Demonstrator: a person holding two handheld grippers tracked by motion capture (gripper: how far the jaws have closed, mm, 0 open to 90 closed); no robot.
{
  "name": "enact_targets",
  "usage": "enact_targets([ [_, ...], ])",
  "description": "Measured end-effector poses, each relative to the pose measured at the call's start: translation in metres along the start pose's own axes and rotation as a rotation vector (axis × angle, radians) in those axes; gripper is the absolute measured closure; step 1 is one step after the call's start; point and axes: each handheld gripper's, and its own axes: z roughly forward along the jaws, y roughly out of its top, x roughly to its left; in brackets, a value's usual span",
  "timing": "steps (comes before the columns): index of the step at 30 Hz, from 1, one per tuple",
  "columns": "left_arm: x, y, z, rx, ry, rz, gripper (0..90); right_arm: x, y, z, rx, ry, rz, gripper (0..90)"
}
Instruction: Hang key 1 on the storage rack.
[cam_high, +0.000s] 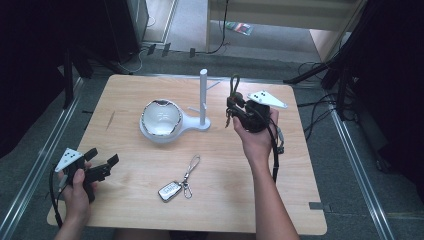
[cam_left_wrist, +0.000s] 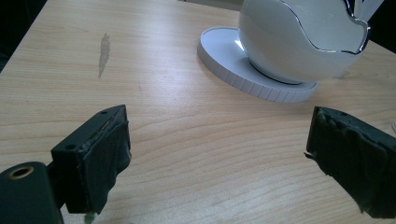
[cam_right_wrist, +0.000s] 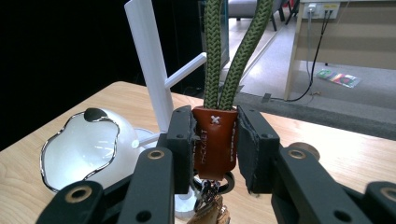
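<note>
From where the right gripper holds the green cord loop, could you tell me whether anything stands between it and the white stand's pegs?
Nothing visible does. The right gripper holds the keychain upright, beside the white stand; only open air separates them.

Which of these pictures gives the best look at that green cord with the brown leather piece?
The right gripper view: the keychain strap sits close up, its brown leather tab clamped between the jaws, green cord loop rising above. The high view shows it small at the right gripper, cord sticking up.

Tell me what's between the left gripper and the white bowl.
Bare wood: the left gripper view shows only tabletop between the left gripper and white bowl.
</note>
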Motion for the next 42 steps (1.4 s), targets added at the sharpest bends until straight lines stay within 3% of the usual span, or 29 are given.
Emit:
enact_targets([
  [19, 0.0, 0.0, 0.0, 0.004, -0.001, 0.006, 7.0, 0.002, 0.004, 0.033, 0.054, 0.024, -0.011, 69.2],
  [42, 0.0, 0.0, 0.0, -0.001, -0.001, 0.002, 6.9, -0.005, 0.002, 0.054, 0.122, 0.083, 0.034, 69.0],
])
